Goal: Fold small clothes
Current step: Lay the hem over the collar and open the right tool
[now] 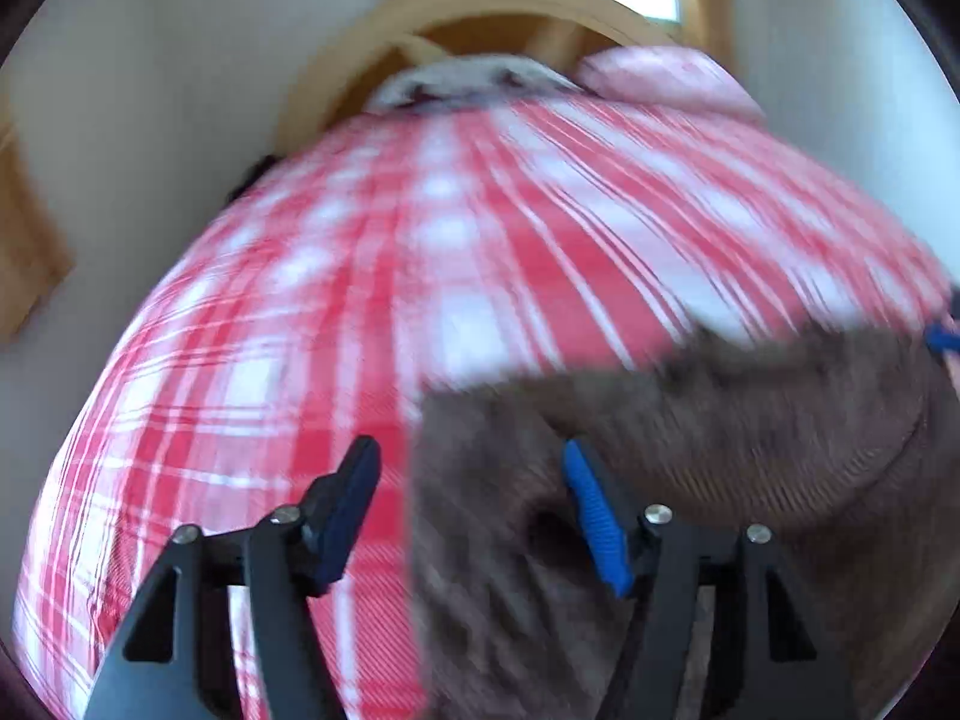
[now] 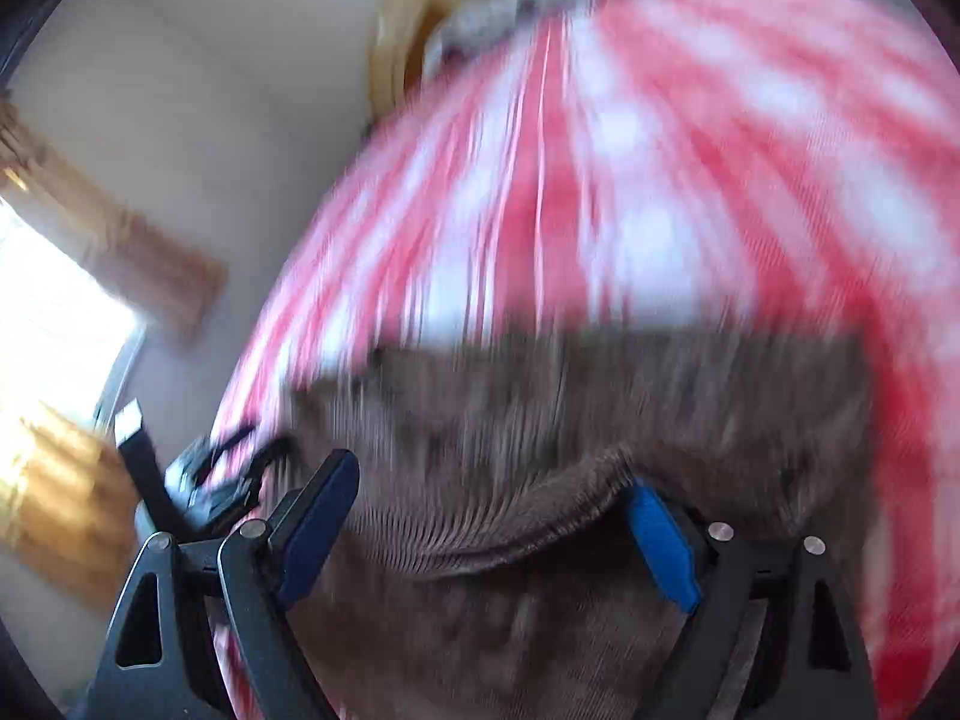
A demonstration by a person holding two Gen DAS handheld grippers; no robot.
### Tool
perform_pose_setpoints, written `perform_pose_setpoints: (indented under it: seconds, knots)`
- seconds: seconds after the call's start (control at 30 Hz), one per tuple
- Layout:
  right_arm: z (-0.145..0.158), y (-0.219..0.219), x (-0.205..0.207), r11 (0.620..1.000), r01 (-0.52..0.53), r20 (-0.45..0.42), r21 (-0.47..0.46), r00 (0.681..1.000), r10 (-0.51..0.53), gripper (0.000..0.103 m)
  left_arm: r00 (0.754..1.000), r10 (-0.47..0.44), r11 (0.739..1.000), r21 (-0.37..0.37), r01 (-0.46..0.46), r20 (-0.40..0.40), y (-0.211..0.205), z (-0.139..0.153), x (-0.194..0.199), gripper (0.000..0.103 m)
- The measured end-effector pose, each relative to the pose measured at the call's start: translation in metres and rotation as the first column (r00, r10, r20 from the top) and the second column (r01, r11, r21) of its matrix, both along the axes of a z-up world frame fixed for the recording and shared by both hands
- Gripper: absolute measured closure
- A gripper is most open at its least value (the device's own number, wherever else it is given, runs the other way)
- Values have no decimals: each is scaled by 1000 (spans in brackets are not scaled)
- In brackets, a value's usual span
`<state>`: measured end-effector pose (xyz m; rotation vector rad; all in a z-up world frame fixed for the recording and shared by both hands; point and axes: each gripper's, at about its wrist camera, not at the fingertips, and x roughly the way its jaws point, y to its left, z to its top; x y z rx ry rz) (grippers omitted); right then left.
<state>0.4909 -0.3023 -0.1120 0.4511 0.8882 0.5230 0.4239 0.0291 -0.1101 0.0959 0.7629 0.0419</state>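
Note:
A brown ribbed garment [image 1: 690, 438] lies on a red and white checked cloth [image 1: 336, 300]. My left gripper [image 1: 474, 468] is open above the garment's left edge, its right finger over the brown fabric, its left finger over the checked cloth. In the right wrist view the same brown garment [image 2: 540, 420] fills the lower middle, with a ribbed hem curving between the fingers. My right gripper [image 2: 492, 498] is open just above it and holds nothing. Both views are blurred by motion.
The checked cloth [image 2: 690, 180] covers a table. A wooden chair back [image 1: 480, 6] stands at the far edge with a grey-white item [image 1: 474, 84] and a pink cloth [image 1: 666, 81] near it. The left gripper's body [image 2: 198, 480] shows at left in the right wrist view.

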Motion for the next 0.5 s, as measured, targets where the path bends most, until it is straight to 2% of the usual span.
perform_pose_setpoints:
  seconds: [0.07, 0.1, 0.27, 0.33, 0.43, 0.5]
  knots:
    - [11, -12, 2, 998, 52, 49, 27, 997, -53, 16, 997, 77, 995, -69, -76, 15, 20, 7, 5, 32]
    - [12, -17, 1, 997, 61, 58, 39, 996, -64, 16, 995, 101, 992, -80, -100, 19, 27, 7, 4, 32]
    - [-3, -18, -26, 998, 34, 67, -47, 997, -30, 16, 987, 153, 988, -38, -152, 39, 41, -2, -17, 29]
    - [-10, -12, -42, 997, 2, 77, -82, 997, 5, 16, 994, 104, 994, -36, -103, 28, 32, -8, -31, 29]
    - [-18, -4, -60, 982, -11, 91, -188, 995, 29, 16, 999, 22, 999, 35, -23, 26, 7, -9, -48, 29]
    - [-21, -6, -66, 979, -5, 88, -203, 996, 23, 16, 999, -35, 998, 47, 34, 20, -8, -8, -58, 24]
